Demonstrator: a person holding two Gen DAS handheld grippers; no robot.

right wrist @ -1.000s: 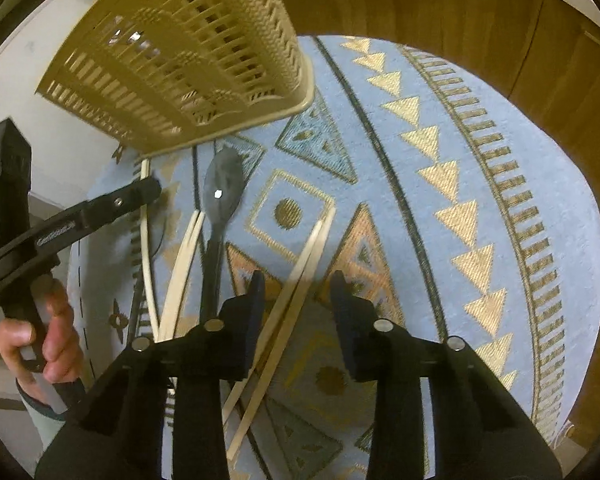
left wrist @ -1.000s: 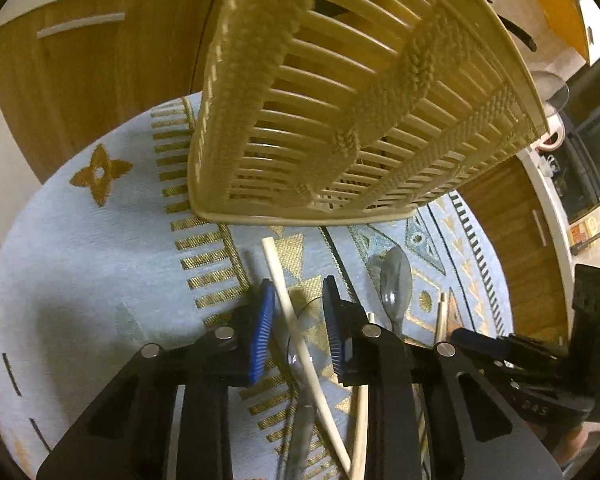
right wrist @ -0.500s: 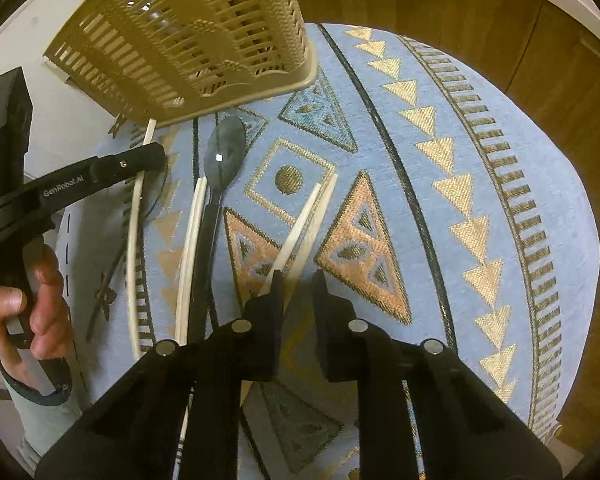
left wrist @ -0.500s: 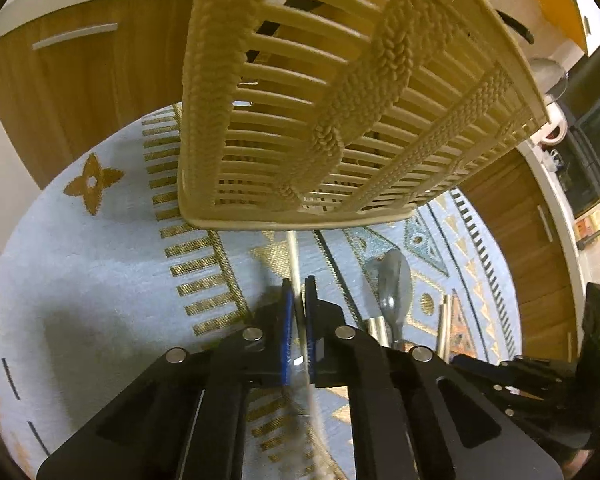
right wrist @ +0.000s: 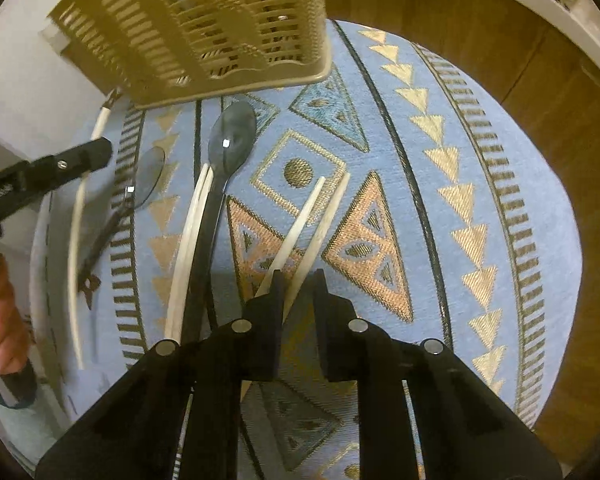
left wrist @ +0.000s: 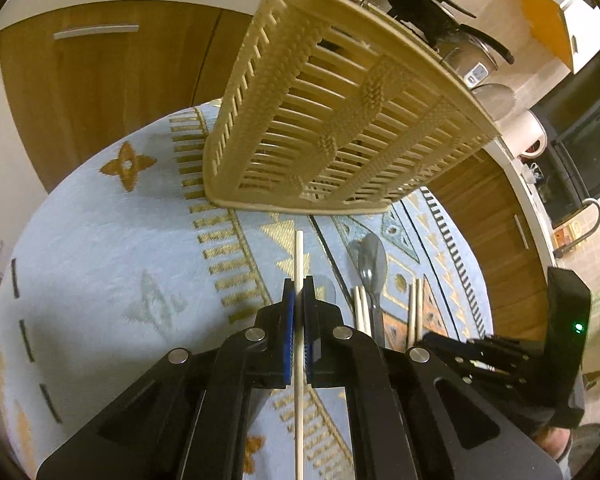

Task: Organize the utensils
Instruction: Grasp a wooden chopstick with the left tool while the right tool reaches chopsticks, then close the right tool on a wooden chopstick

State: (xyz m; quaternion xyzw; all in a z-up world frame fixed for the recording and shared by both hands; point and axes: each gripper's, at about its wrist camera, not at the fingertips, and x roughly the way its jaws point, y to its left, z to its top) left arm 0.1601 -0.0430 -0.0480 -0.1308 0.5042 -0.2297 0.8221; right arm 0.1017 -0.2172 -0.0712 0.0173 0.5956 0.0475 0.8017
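Note:
My left gripper is shut on a pale chopstick and holds it above the patterned cloth, pointing at the beige slatted basket. It shows at the left of the right wrist view, with the chopstick blurred. My right gripper stands narrowly open around a pair of chopsticks lying on the cloth. A dark spoon lies beside another chopstick pair. A second dark utensil lies to the left.
The blue and gold patterned cloth covers a round table. Wooden cabinets stand behind it. The basket sits at the far side. Pots rest on the counter beyond.
My left gripper has shut on the chopstick and lifted it off the cloth. My right gripper has narrowed and moved forward around the chopstick pair.

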